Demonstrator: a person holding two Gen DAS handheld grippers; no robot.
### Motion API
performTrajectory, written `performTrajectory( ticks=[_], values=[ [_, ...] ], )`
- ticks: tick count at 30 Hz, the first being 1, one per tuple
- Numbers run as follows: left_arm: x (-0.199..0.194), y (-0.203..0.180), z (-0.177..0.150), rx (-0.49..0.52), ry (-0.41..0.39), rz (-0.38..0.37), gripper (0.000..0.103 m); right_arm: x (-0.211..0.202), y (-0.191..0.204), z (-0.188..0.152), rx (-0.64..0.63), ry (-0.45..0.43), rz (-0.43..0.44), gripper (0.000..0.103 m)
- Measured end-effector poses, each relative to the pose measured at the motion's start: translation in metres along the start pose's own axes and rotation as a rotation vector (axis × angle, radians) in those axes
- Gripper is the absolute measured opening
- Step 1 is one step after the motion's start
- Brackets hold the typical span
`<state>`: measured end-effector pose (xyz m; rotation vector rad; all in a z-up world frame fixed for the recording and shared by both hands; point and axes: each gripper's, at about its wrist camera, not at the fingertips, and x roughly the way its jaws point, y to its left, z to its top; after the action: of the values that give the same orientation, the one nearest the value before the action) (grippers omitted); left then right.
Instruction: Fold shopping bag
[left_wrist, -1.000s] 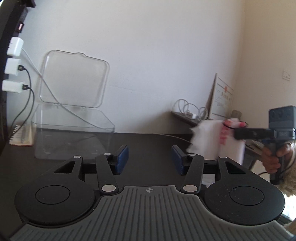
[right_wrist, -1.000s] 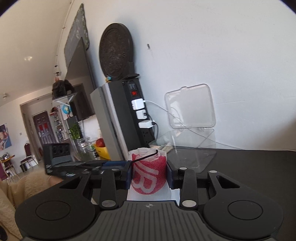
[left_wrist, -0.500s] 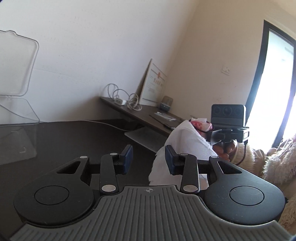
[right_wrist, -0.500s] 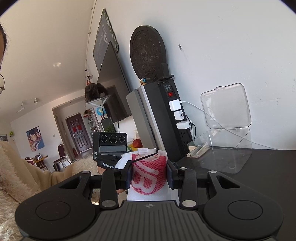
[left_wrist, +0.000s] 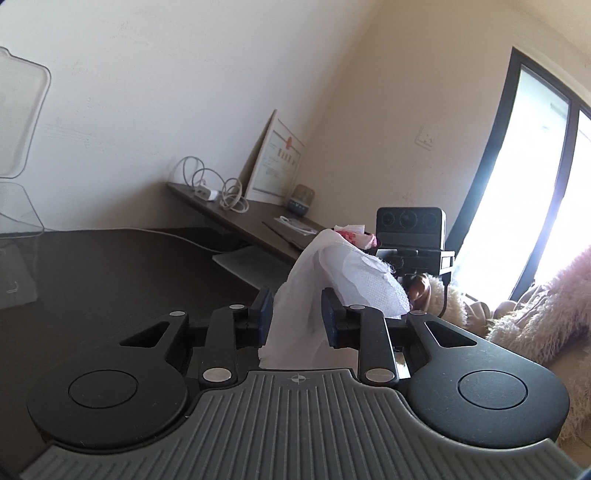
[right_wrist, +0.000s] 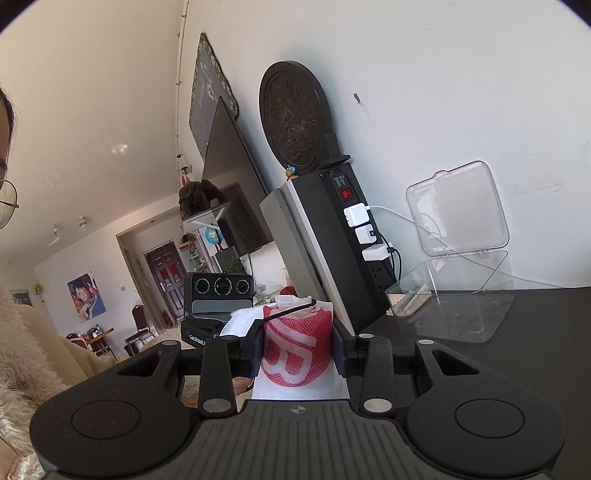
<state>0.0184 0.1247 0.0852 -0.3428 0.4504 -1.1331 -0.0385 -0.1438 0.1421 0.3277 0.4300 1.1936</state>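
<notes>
The shopping bag (right_wrist: 291, 369) is a folded bundle of white fabric with red mesh and a white logo, held upright above the dark table (right_wrist: 517, 369). My right gripper (right_wrist: 297, 350) is shut on it, pads pressing both sides. In the left wrist view the bag's white side (left_wrist: 354, 280) reaches into my left gripper (left_wrist: 297, 317). Its jaws are opening, and the fabric hangs loosely between the blue pads (left_wrist: 264, 317). The two grippers face each other across the bag. The right one's camera block (left_wrist: 410, 229) shows just behind it.
A clear plastic box (right_wrist: 454, 302) with its lid up stands at the table's back beside a black power-strip tower (right_wrist: 332, 251) with white chargers. A side shelf (left_wrist: 258, 221) holds cables and a framed sheet. A person's fluffy sleeve (left_wrist: 535, 314) is at the right.
My left gripper has swung right, away from the clear box and toward the bag. The white fabric, earlier off to its right, now lies between its jaws. The right gripper kept its grip.
</notes>
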Motion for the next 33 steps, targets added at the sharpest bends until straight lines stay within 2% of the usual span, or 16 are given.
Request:
performTrajectory(
  ticks=[2, 5, 9, 12, 15, 20, 26, 33],
  values=[
    [-0.008, 0.002, 0.000, -0.031, -0.030, -0.015, 0.044, -0.001, -0.001, 0.000, 0.006, -0.004, -0.006, 0.037],
    [-0.011, 0.000, 0.002, -0.036, -0.027, -0.024, 0.045, 0.000, -0.003, -0.001, 0.019, -0.002, -0.003, 0.037],
    [-0.007, -0.009, 0.002, 0.004, 0.016, -0.040, 0.048, 0.003, -0.003, -0.001, 0.017, 0.009, 0.014, 0.037],
    [-0.002, -0.012, 0.002, 0.014, 0.016, -0.046, 0.054, 0.003, -0.004, -0.001, 0.033, 0.006, 0.031, 0.037],
    [0.002, -0.014, 0.004, 0.024, 0.036, -0.052, 0.054, 0.007, -0.001, 0.000, 0.024, 0.021, 0.043, 0.037],
    [0.005, -0.013, 0.005, 0.018, 0.042, -0.069, 0.056, 0.009, 0.001, 0.000, 0.023, 0.023, 0.047, 0.037],
    [0.018, -0.015, 0.003, 0.022, 0.076, -0.078, 0.064, 0.011, 0.002, -0.001, 0.024, 0.015, 0.046, 0.037],
    [0.017, -0.006, -0.009, -0.059, 0.017, -0.086, 0.071, 0.015, -0.001, -0.005, 0.054, -0.011, 0.055, 0.036]
  ],
)
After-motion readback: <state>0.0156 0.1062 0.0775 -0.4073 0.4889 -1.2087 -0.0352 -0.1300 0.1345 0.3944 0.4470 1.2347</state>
